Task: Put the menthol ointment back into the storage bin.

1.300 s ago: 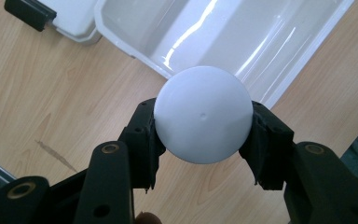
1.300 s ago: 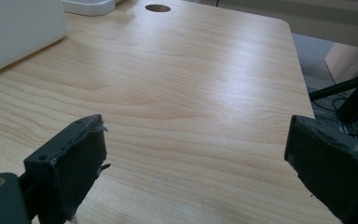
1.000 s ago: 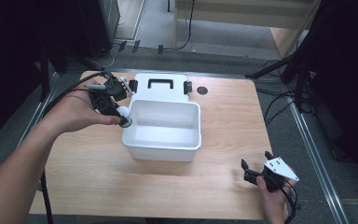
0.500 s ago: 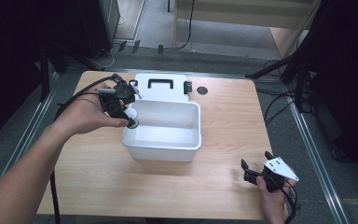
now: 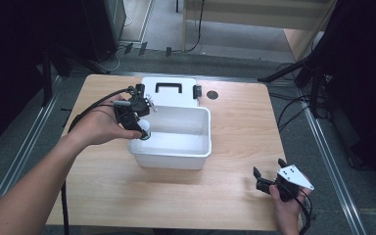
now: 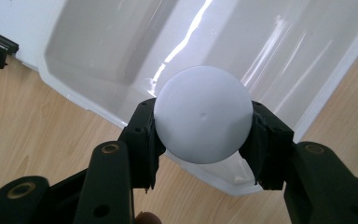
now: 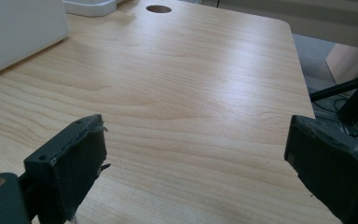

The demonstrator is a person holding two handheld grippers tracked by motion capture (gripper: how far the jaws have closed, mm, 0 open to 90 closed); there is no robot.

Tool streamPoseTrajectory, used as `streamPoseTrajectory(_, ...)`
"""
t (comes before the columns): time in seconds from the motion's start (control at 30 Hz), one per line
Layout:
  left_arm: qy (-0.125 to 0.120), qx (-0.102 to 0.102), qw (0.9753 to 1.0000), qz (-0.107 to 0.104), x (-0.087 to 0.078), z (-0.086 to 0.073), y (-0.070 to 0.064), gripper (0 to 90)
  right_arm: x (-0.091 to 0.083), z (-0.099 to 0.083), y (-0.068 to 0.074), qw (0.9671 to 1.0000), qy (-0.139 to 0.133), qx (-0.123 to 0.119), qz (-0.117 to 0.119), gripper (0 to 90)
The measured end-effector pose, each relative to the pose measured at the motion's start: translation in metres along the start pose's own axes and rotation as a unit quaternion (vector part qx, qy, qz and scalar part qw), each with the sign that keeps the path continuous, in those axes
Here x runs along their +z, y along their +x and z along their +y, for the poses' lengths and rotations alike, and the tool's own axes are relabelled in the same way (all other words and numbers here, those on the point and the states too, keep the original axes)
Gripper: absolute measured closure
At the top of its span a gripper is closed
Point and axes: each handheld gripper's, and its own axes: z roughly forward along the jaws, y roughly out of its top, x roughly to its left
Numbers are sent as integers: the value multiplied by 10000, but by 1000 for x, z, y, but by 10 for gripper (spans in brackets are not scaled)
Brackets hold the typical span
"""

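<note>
From the high view, the left tongs [image 5: 139,128] hang at the left rim of the white tub [image 5: 203,142] on the worktop [image 5: 235,122], with the white ball [image 5: 145,129] pinched between them. The left gripper view shows the ball [image 6: 203,120] clamped on both sides over the tub's inner wall [image 6: 121,46]. In the right gripper view, the right tongs [image 7: 196,163] are spread wide over bare wood, grasping nothing.

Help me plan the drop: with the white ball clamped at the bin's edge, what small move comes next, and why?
Probably carry the left gripper a little farther over the white bin, then open. The white ball sits clamped above the near rim, so releasing now might bounce it onto the table.
</note>
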Motion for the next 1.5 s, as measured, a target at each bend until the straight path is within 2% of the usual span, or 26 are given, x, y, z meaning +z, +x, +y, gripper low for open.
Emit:
streamPoseTrajectory(0.93, 194, 63, 9997, -146, 41, 2, 3, 519, -1, 0, -1, 10000, -21, 29, 42, 56)
streamPoseTrajectory(1.17, 188, 64, 9996, -212, 50, 5, 1, 519, 0, 0, -1, 10000, -19, 28, 46, 56)
streamPoseTrajectory(1.37, 281, 65, 9990, -341, 60, 8, 1, 519, -1, 0, -1, 10000, -17, 38, 47, 56)
streamPoseTrajectory(1.5, 373, 71, 9989, -269, 67, 9, 0, 519, -1, 0, -1, 10000, -19, 21, 44, 56)
